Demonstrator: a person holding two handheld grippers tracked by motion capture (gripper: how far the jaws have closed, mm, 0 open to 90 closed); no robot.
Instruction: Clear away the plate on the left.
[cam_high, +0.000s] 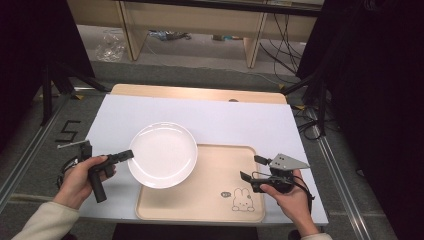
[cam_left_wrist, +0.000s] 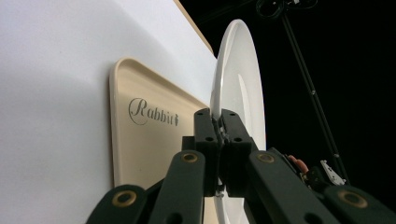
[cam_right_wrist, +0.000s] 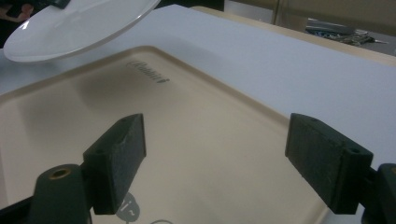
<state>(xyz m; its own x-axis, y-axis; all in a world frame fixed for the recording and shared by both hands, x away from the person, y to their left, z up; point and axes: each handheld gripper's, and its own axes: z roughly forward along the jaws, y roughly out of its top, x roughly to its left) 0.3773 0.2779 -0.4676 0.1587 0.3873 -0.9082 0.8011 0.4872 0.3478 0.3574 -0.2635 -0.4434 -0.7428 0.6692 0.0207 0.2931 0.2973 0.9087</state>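
Round white ceramic plate (cam_high: 162, 154) clamped at rim by left gripper (cam_high: 128, 154), held over beige plastic tray (cam_high: 210, 197), not yet set down; right gripper (cam_right_wrist: 215, 158) jaws apart, empty.

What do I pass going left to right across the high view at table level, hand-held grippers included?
Left hand-held gripper, clamped on the rim of the white plate → beige tray's rabbit drawing → right hand-held gripper, jaws open over the tray's right edge.

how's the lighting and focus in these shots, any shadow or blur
High view: even light, the white plate nearly blown out. Left gripper view: black backdrop, the nearest jaw links soft. Right gripper view: the plate casts a soft shadow on the tray; the near pads are a bit soft.
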